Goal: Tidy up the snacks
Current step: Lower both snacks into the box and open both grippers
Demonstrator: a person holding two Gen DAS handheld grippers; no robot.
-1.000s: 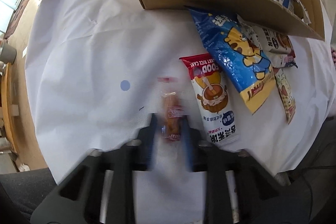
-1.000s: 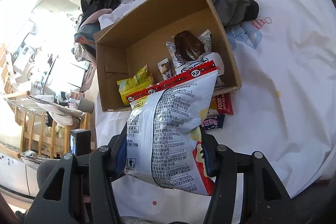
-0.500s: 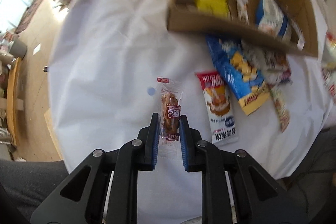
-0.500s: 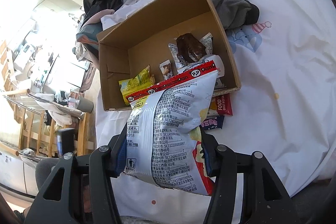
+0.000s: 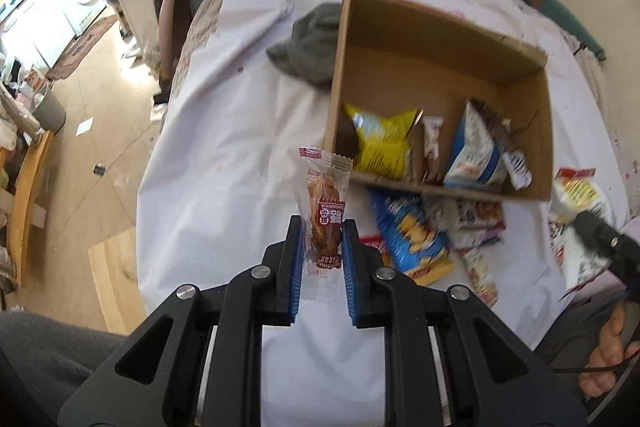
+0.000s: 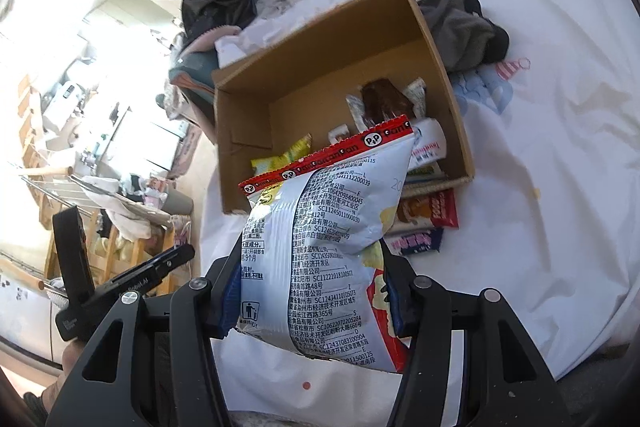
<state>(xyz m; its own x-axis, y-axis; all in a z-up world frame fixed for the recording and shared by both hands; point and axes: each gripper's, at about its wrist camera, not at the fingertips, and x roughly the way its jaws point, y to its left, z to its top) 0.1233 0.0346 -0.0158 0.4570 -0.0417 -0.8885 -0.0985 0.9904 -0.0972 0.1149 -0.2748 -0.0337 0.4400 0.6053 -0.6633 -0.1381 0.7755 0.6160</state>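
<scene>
The chip bag (image 6: 320, 239) in my right gripper (image 6: 310, 295) bears a red strip reading "P&P" and codes such as "SC11245011000030"; a red packet (image 6: 436, 213) at the box's (image 6: 320, 35) near wall reads "FOOD".

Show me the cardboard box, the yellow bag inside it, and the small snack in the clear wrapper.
box (image 5: 436, 43), left wrist view, on its bare inner back wall.
yellow bag (image 5: 380, 147), left wrist view, on its front face.
small snack (image 5: 325, 203), left wrist view, on the brown piece above the fingers.

Your left wrist view looks steeply down, raised above the bed; right wrist view sits lower, nearer. Both share the cardboard box (image 5: 436, 75) (image 6: 320, 67) (opposite sides, seemingly).
</scene>
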